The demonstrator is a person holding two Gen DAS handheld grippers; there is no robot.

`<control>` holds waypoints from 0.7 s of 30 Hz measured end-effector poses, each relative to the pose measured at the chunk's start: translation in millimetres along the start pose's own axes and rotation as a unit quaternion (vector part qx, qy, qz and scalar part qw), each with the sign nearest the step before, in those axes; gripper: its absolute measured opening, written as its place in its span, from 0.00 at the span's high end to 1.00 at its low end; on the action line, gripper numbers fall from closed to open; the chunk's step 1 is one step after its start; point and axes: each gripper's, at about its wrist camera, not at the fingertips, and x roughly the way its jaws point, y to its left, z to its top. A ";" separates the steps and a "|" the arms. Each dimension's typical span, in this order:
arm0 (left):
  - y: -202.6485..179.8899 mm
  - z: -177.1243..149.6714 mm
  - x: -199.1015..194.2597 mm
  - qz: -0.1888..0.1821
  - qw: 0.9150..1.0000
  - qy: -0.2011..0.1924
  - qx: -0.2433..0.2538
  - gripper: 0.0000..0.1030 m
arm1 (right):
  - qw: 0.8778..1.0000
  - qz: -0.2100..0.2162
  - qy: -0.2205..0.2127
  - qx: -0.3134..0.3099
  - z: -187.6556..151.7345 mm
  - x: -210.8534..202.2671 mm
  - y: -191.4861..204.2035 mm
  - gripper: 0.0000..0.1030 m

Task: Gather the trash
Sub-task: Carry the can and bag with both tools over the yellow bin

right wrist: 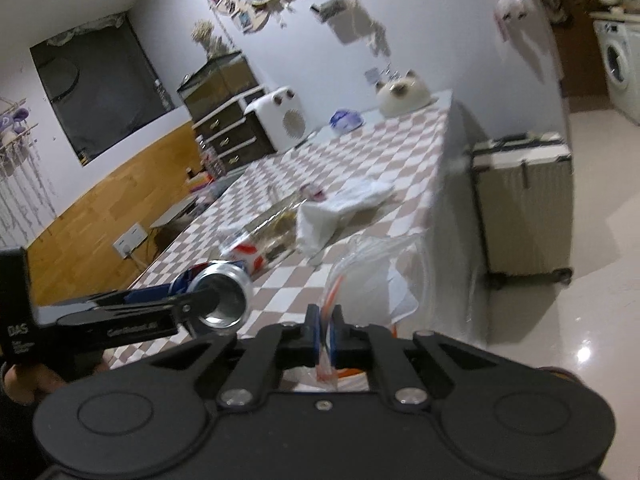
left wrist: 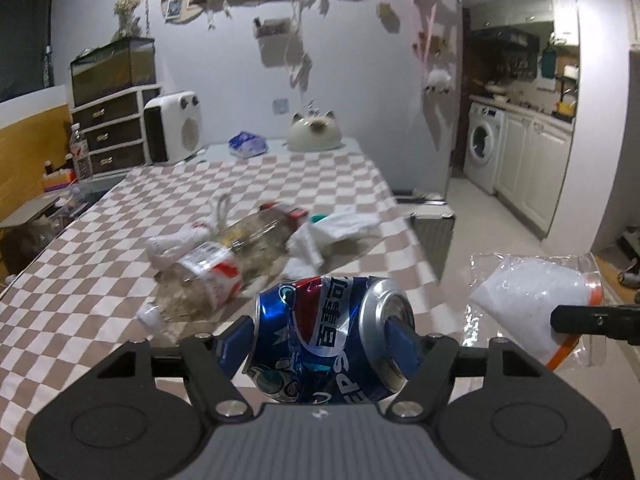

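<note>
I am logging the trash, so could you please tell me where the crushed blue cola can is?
The crushed blue cola can is clamped end to end in the left tongs, just in front of the clear plastic bottle.

Checkered table [left wrist: 100, 280], white wall [left wrist: 224, 72] (dimly lit).

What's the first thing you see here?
A crushed blue can, squeezed end to end in the left gripper right up front. Beside it the right gripper pinches a clear bag. Behind, a plastic bottle and white wrappers lie on the checkered table.
</note>
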 end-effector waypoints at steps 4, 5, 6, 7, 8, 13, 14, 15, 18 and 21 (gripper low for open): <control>-27.7 -1.3 -7.7 -0.019 1.000 -0.015 0.003 0.30 | 0.999 -0.029 -0.024 -0.004 0.5 -30.1 -14.9 0.95; -35.8 -1.8 -8.9 -0.025 1.000 -0.018 0.004 0.30 | 0.999 -0.036 -0.028 -0.005 0.3 -36.5 -18.3 0.95; -43.3 -2.4 -9.5 -0.031 0.999 -0.020 0.005 0.30 | 0.998 -0.045 -0.033 -0.005 -0.4 -44.1 -22.9 0.95; -52.0 -3.2 -10.0 -0.039 0.999 -0.021 0.005 0.30 | 0.998 -0.052 -0.037 -0.006 -1.3 -50.5 -26.9 0.95; -60.9 -4.1 -10.5 -0.045 0.999 -0.022 0.006 0.30 | 0.997 -0.062 -0.042 -0.007 -2.4 -58.5 -32.1 0.95; -105.8 -12.0 -10.5 -0.075 0.997 -0.027 0.010 0.30 | 0.993 -0.101 -0.054 -0.010 -11.9 -90.1 -55.1 0.95; -113.7 -13.9 -9.4 -0.083 0.996 -0.026 0.010 0.30 | 0.992 -0.109 -0.055 -0.011 -14.7 -96.3 -60.7 0.95; -123.2 -16.3 -7.8 -0.089 0.996 -0.025 0.010 0.30 | 0.992 -0.116 -0.055 -0.012 -17.1 -101.3 -65.8 0.95; -148.7 -23.0 -3.1 -0.097 0.995 -0.025 0.014 0.30 | 0.989 -0.135 -0.056 -0.010 -25.5 -115.0 -82.6 0.95; -176.0 -31.1 7.6 -0.113 0.993 -0.018 0.010 0.30 | 0.986 -0.154 -0.058 -0.006 -34.0 -125.9 -100.2 0.95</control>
